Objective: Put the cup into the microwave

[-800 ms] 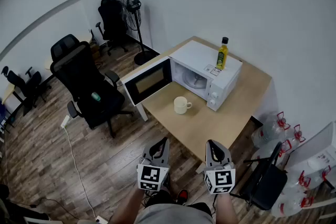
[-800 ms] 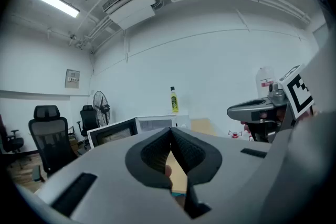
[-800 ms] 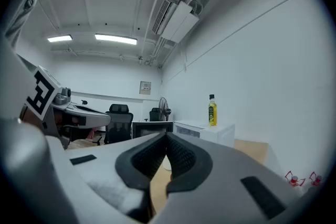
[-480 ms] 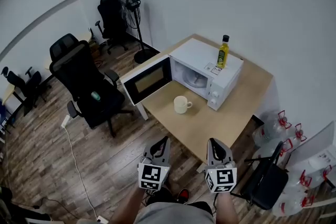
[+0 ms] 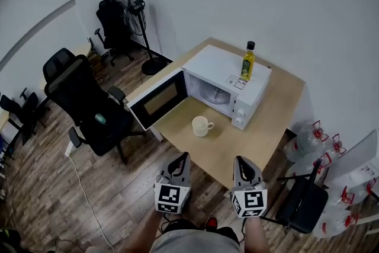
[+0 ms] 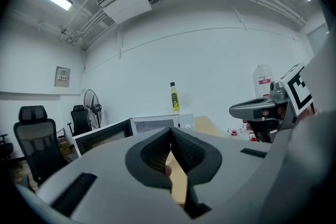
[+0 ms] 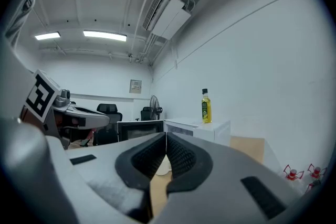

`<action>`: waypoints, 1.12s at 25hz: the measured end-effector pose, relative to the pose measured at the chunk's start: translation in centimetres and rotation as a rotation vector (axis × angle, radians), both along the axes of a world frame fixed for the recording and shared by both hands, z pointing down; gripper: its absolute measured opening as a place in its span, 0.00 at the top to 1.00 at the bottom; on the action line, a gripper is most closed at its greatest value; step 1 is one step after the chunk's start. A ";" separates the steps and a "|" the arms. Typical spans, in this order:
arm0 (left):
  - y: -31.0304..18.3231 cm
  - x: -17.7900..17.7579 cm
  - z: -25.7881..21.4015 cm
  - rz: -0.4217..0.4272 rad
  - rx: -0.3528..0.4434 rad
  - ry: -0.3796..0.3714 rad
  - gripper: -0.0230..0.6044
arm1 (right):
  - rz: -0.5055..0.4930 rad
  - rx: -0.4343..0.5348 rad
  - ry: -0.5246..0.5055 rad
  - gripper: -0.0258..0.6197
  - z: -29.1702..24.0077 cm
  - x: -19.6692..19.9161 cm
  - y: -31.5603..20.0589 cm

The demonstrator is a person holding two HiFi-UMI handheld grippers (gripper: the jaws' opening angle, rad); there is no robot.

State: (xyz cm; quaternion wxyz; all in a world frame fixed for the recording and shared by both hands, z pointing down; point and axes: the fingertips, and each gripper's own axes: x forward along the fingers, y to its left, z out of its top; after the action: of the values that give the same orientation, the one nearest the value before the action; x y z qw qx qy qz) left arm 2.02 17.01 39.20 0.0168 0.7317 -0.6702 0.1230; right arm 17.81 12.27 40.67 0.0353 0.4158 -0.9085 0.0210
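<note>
**Cup (image 5: 201, 125) untouched on the surface; approach only, no grasp begun**

Nearest the person, the left claw (image 5: 182, 158) and the right claw (image 5: 240, 162) are held side by side, short of the surface's (image 5: 269, 121) near edge. Both are clenched pad to pad with nothing between them, as each claw's own view confirms.

Change noted: against the view half a second ago, the surface and everything on it sit slightly further left in the head view, while the claws keep their place low in the view. The cup's position relative to the microwave (image 5: 224, 87) is unchanged. Judgement: the person is only lining up, and a claw must open before any pick.

The cup is a pale mug, upright, with its handle turned to the right in the head view. It stands alone on bare wood, just in front of the open cavity. The microwave door (image 5: 157, 101) is swung wide to the left, so entry looks unobstructed. A yellow bottle (image 5: 247, 61) stands on the microwave's top.
</note>
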 end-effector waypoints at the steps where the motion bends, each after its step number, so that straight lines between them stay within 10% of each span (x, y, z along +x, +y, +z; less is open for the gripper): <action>1: -0.9 -0.5 0.1 0.013 -0.003 -0.002 0.93 | 0.015 -0.005 -0.003 0.93 0.1 -0.3 -0.7; 28: -18.3 -6.7 14.6 0.350 -0.205 0.083 0.92 | 0.264 -0.201 0.076 0.93 12.6 -8.1 -13.6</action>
State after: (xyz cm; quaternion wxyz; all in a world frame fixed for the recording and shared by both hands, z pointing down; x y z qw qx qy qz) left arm -4.70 -1.32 53.81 0.0972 0.8360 -0.5154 0.1613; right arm 9.72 -1.29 53.31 0.1080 0.5265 -0.8373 0.1002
